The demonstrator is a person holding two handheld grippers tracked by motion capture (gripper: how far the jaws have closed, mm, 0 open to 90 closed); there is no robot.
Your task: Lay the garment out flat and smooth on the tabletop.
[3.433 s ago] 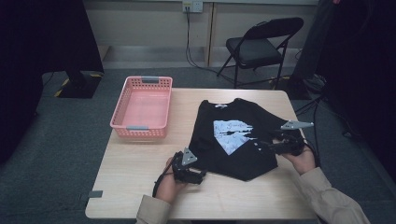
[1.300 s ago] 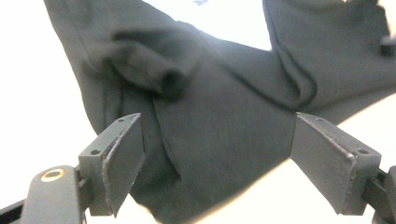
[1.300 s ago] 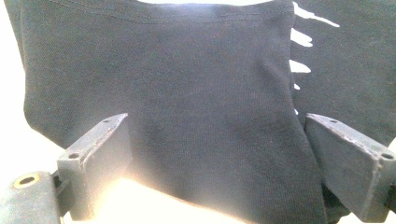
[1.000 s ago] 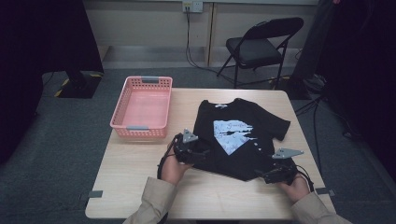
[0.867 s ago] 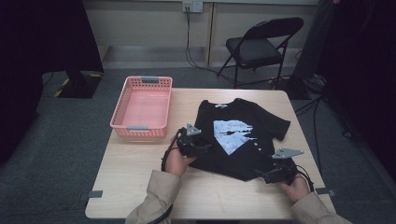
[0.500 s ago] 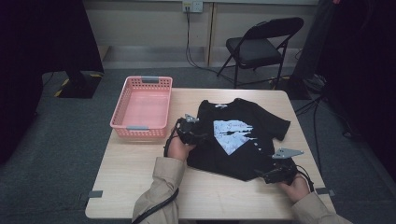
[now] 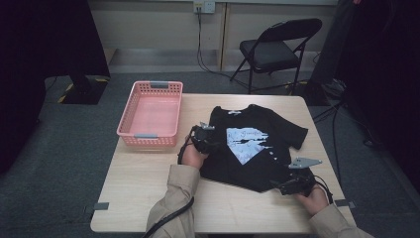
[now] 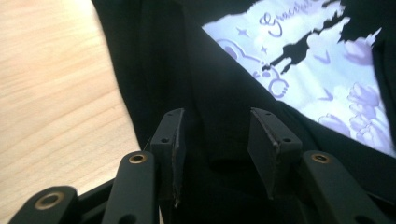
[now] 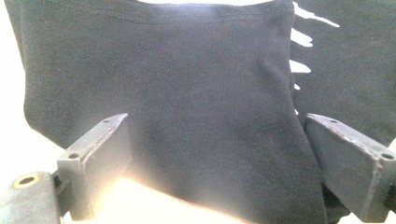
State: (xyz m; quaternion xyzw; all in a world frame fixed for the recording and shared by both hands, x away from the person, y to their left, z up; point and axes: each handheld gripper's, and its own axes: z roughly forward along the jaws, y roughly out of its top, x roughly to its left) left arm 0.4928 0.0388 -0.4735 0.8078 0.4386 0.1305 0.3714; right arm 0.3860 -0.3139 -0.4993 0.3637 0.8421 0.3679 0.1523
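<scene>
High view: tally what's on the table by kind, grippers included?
T-shirt, black with a pale print: 1
Basket, pink: 1
Grippers: 2, the left gripper at the shirt's left edge and the right gripper at its bottom hem
Total: 4

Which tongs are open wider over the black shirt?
The right tongs, at the shirt's bottom hem. The left tongs, by its side edge, stand narrower.
</scene>
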